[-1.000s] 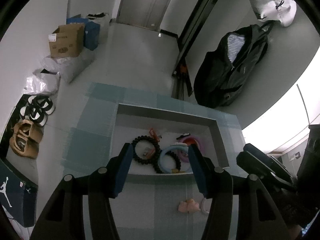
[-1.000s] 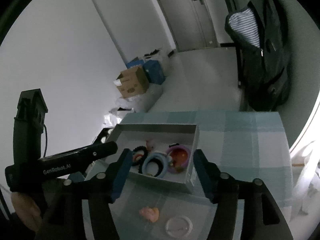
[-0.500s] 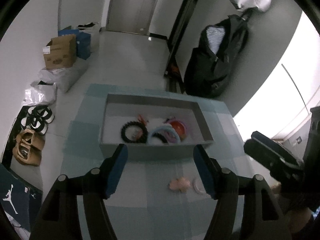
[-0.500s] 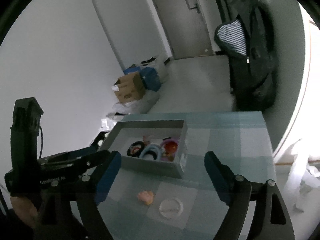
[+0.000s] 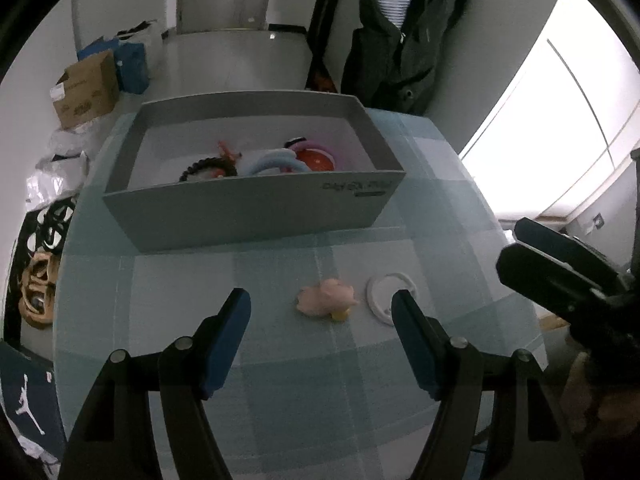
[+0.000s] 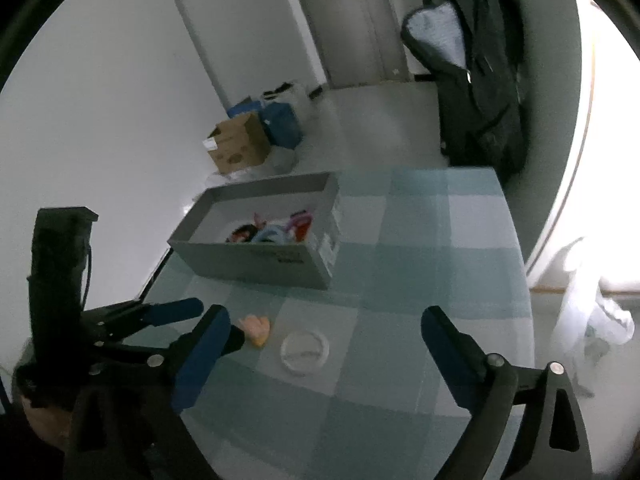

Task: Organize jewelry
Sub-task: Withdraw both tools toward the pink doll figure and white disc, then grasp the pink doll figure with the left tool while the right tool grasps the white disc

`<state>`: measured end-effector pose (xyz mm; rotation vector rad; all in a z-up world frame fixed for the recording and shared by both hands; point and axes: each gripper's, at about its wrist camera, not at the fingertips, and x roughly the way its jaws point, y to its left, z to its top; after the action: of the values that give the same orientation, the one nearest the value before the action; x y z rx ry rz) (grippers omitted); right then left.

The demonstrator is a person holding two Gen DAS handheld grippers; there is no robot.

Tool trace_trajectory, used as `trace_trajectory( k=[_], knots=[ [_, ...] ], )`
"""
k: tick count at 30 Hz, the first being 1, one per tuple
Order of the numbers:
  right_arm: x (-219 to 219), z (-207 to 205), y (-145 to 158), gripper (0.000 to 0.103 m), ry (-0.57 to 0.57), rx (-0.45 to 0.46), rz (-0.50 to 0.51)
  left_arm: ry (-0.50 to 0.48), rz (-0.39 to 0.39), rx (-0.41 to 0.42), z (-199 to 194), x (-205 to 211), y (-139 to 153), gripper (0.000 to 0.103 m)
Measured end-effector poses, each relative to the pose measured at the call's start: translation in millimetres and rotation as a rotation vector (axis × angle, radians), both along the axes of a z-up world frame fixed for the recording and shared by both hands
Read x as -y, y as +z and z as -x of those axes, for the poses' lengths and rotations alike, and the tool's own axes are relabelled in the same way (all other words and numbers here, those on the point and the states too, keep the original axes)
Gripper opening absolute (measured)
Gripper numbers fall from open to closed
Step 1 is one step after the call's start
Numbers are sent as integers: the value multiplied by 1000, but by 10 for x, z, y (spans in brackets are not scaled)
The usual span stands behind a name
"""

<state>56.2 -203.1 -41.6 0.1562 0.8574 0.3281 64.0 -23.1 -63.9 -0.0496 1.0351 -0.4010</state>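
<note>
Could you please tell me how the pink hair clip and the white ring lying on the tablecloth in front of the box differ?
The pink hair clip is a lumpy, solid, peach-pink piece with a yellowish bit at its edge; the white ring is a flat, pale circle with an open middle. The clip lies nearer the left gripper, the ring further to the right. Both rest on the checked tablecloth, outside the grey box, ungripped.

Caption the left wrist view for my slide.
Open left claw above a pink flower-shaped clip and white plastic ring, before the grey cardboard box.
</note>
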Motion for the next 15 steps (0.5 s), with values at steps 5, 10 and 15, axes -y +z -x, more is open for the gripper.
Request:
trace_trajectory(
  k=[5,10,15],
  knots=[
    [70,97,-26,97,-6,-10,23,1,-9,4,-15,32,-13,69],
    [147,108,-103,97,-13,-46,22,27,22,-35,-117,15,-90,69],
    [216,108,-118,97,-26,-52,15,26,55,-75,-133,17,-185,68]
  ],
)
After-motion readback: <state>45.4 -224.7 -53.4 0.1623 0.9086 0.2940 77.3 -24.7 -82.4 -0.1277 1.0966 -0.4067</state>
